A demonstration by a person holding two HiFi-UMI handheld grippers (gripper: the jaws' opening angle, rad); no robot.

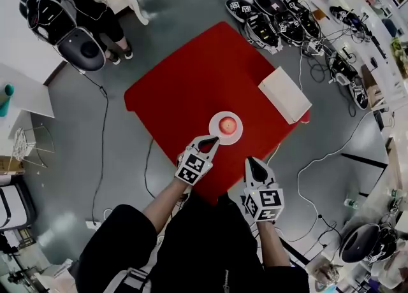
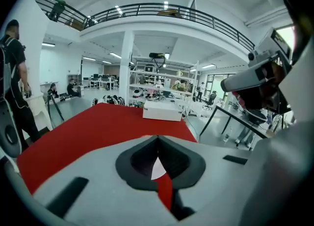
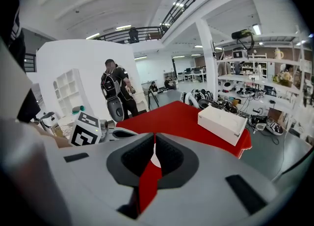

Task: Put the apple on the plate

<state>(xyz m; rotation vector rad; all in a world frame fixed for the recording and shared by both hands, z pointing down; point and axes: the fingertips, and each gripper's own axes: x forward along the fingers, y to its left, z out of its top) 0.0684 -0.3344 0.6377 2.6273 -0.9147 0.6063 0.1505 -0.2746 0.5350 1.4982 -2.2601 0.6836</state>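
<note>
One apple [image 1: 227, 125] on plate [image 1: 238, 136] | just beyond left gripper [image 1: 213, 139] — fingers [image 2: 88, 171] closed, empty

Your left gripper [image 1: 208, 141]: jaws together, empty, angled toward far right. Your right gripper [image 1: 254, 164]: jaws together, empty, pointing far, held nearer you.

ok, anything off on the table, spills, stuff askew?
Nothing spilled or damaged. The apple sits centred on the plate on the red table. Only note: the white box lies right at the table's edge, possibly overhanging.
</note>
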